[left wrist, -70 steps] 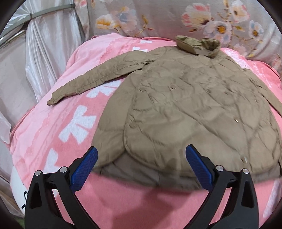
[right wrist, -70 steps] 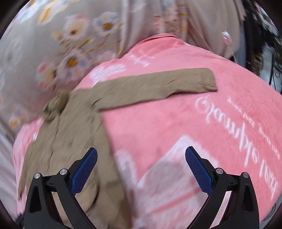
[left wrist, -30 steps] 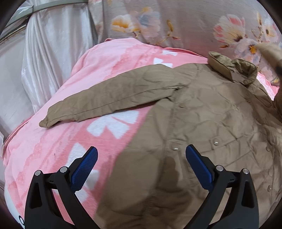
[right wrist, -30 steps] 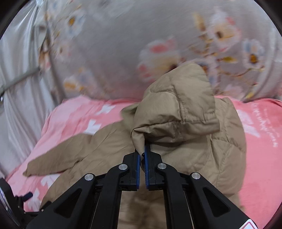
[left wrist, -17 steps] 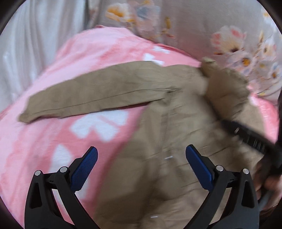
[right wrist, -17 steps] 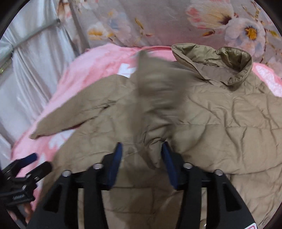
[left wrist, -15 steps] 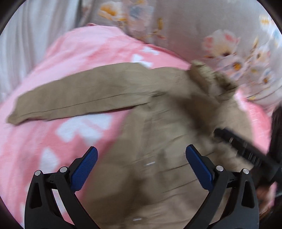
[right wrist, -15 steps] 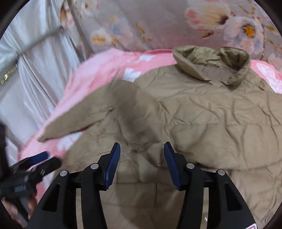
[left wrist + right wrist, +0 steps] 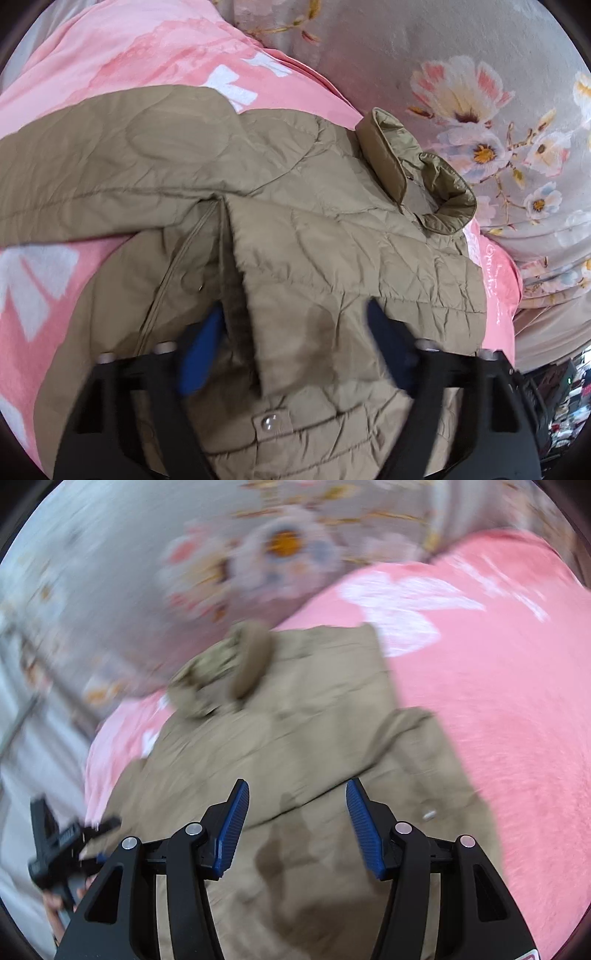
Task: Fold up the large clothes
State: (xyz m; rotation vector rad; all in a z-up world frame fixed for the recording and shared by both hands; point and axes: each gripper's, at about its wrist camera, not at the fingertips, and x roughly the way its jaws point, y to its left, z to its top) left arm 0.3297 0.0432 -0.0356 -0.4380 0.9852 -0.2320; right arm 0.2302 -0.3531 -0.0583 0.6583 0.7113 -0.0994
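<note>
Since approx half a sec ago, both my grippers have swung: left wrist view now sits right over the jacket, w/ the folded-over right sleeve lying flat across the chest instead of a blur mid-air. Right wrist view has pulled back & turned, so the pink blanket fills the right half of the frame.

Left gripper: fingers parted, medium-wide, blurred, holding nothing; they hover just over the sleeve edge at lower centre. Snap button shows at bottom centre. Collar stands up at upper right of centre, next to the floral fabric in the upper right. Other sleeve stretches out to the left edge, over the blanket.

Right gripper: fingers parted, medium gap, nothing between them. Jacket lies flat on the bed, centre to lower frame, collar toward upper left of centre; view is motion-blurred. Left gripper shows at lower left edge, black, beside the jacket's edge.
</note>
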